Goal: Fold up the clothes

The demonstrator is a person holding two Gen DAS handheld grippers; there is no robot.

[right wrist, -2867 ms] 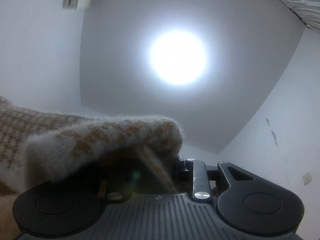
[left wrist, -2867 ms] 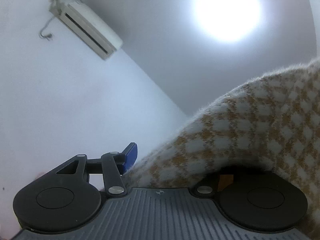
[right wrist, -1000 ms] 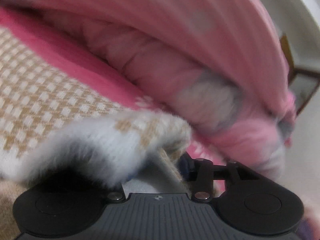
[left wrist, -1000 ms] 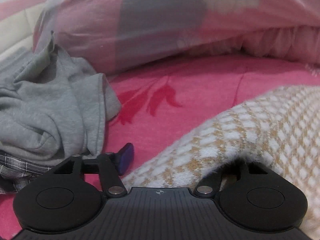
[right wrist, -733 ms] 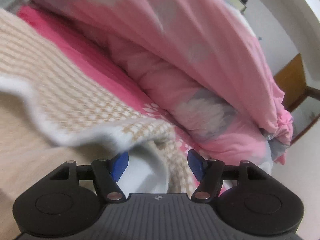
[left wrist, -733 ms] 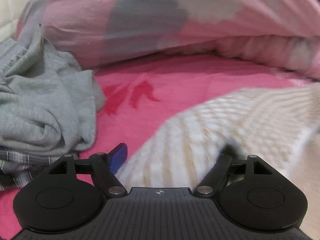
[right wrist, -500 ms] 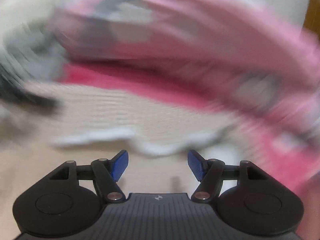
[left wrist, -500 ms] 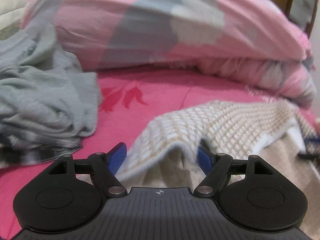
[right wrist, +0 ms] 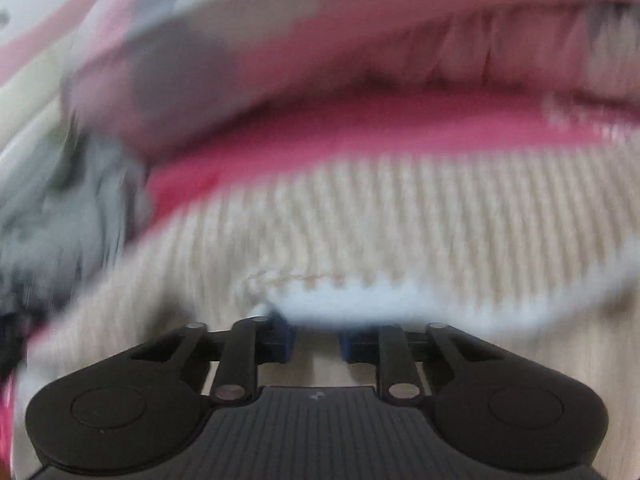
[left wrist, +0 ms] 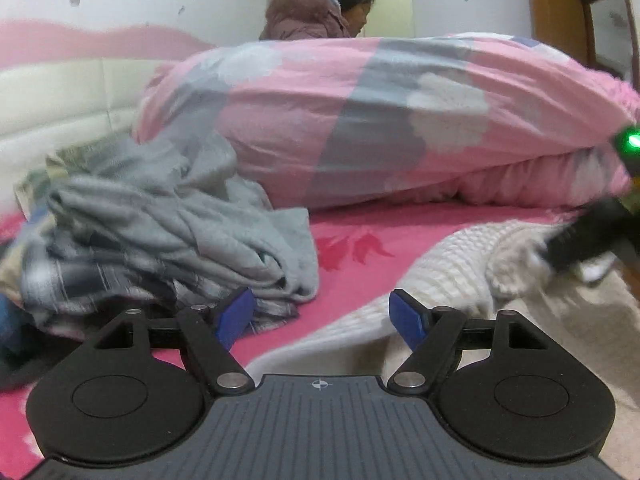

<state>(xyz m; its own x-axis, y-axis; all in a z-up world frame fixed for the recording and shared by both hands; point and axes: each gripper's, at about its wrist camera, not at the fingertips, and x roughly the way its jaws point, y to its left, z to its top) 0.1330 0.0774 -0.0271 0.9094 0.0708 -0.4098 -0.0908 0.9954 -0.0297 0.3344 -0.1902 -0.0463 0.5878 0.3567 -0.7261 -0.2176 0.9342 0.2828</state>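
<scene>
The cream and tan knitted sweater (left wrist: 460, 264) lies spread on the pink bedsheet (left wrist: 352, 276). My left gripper (left wrist: 320, 316) stands open just above the sweater's near edge, and its blue pads (left wrist: 234, 314) hold nothing. The right wrist view is blurred. There my right gripper (right wrist: 318, 342) is low over the sweater (right wrist: 400, 216), its jaws closing to a narrow gap. The sweater's white hem (right wrist: 380, 304) lies across the fingertips, and no firm pinch shows. The right gripper (left wrist: 592, 236) also appears as a dark blur at the right of the left wrist view.
A heap of grey and plaid clothes (left wrist: 160, 232) sits on the bed to the left. A bulky pink and grey duvet (left wrist: 360, 120) fills the back. Behind it a person (left wrist: 320, 12) sits by the wall. A wooden door (left wrist: 560, 12) is at far right.
Both grippers let go of the sweater and it dropped onto the bed. The left gripper pulled back leftward and stayed open. The right gripper swung round over the sweater and its jaws narrowed.
</scene>
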